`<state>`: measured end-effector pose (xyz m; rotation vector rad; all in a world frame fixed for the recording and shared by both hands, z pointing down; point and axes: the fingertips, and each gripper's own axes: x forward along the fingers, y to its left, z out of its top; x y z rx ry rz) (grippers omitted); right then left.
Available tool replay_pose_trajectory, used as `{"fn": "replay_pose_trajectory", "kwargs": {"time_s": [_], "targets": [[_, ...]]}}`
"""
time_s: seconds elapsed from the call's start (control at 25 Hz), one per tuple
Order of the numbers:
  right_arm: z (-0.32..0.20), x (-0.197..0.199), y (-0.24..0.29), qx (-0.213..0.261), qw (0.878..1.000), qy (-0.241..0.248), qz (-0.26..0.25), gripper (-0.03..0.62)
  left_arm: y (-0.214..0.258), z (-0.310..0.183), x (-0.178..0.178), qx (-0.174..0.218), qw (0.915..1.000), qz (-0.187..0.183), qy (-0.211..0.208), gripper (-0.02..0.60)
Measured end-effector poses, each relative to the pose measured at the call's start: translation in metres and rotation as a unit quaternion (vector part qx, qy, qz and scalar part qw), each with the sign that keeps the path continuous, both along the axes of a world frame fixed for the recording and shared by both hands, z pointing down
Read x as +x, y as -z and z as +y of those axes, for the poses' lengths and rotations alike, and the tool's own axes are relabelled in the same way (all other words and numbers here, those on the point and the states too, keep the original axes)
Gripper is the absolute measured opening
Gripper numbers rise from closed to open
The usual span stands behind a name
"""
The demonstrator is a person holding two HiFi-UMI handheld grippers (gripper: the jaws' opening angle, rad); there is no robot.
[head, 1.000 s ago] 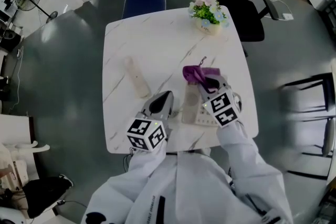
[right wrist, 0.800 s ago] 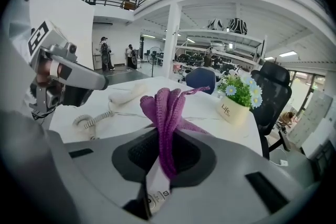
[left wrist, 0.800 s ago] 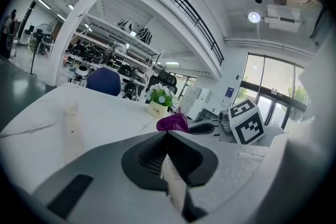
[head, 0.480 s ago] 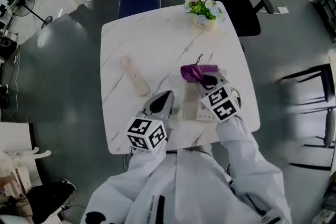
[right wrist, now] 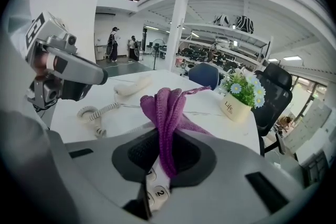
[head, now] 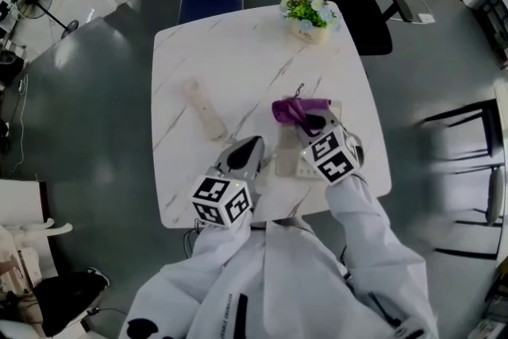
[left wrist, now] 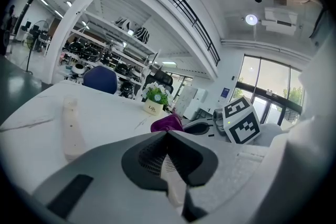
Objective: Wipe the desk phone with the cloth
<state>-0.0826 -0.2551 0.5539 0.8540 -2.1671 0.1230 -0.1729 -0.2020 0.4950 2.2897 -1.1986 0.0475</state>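
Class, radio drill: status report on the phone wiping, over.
Right tongs shut on purple cloth, over desk phone keypad. Left tongs shut, empty, beside phone. Handset off cradle, on table, clear.

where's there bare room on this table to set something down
The widest bare stretch of the white marble table is the far half, between the beige phone handset and the potted flowers. A narrower strip runs along the left edge beside the handset. The near right is crowded: cream phone base, purple knitted cloth in the right gripper, left gripper alongside.
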Motion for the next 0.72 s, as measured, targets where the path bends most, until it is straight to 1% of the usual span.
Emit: {"fn": "replay_pose_trajectory", "kwargs": {"time_s": [0.32,0.72], "targets": [[0.013,-0.003,-0.005,0.004,0.999,0.026,0.029,0.041,0.001,0.015,0.0,-0.001,0.9999,0.0,0.016,-0.003],[0.04,-0.002,-0.011,-0.004,0.998,0.049,0.042,0.041,0.007,0.042,0.008,0.001,0.9996,-0.002,0.028,-0.003]]}}
